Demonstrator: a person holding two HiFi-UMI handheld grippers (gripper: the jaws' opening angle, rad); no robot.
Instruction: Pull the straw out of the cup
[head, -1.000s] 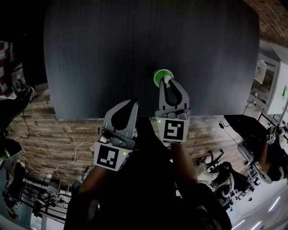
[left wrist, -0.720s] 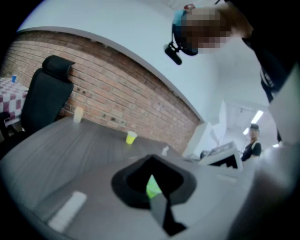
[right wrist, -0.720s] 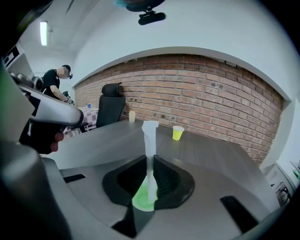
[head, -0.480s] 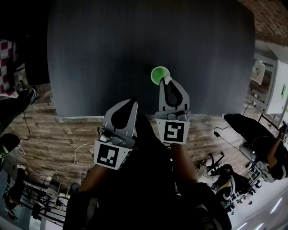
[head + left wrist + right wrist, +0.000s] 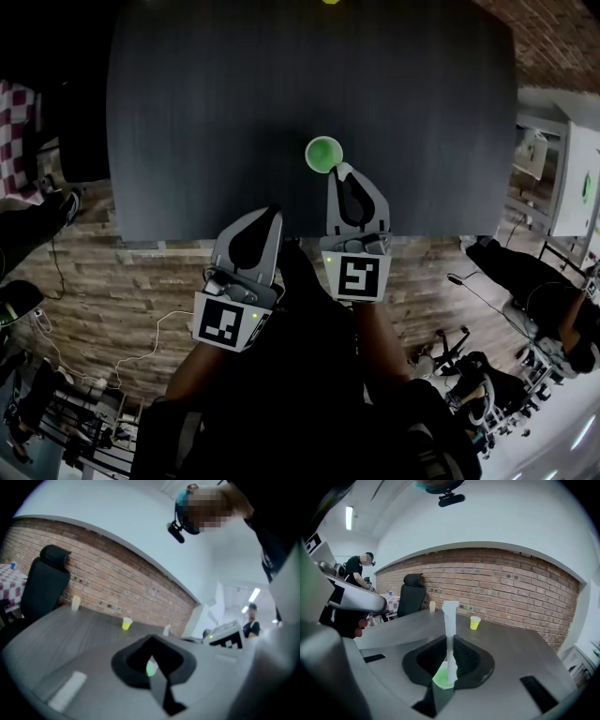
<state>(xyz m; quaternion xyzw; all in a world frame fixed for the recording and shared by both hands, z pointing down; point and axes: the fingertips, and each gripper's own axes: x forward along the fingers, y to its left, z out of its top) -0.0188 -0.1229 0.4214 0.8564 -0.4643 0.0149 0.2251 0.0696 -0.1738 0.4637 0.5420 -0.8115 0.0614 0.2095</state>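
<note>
Dark grey bench fills mid room. Red brick wall behind it, white plaster above. Black office chair at bench far-left end; checkered-cloth table just beside. Wood-plank floor w/ white cable. Ceiling strip light on.

You had the white straw pinched upright in your right gripper, lower end right over the little green cup, which sat open-side up on the dark table.

cup on table, straw in right tool
</note>
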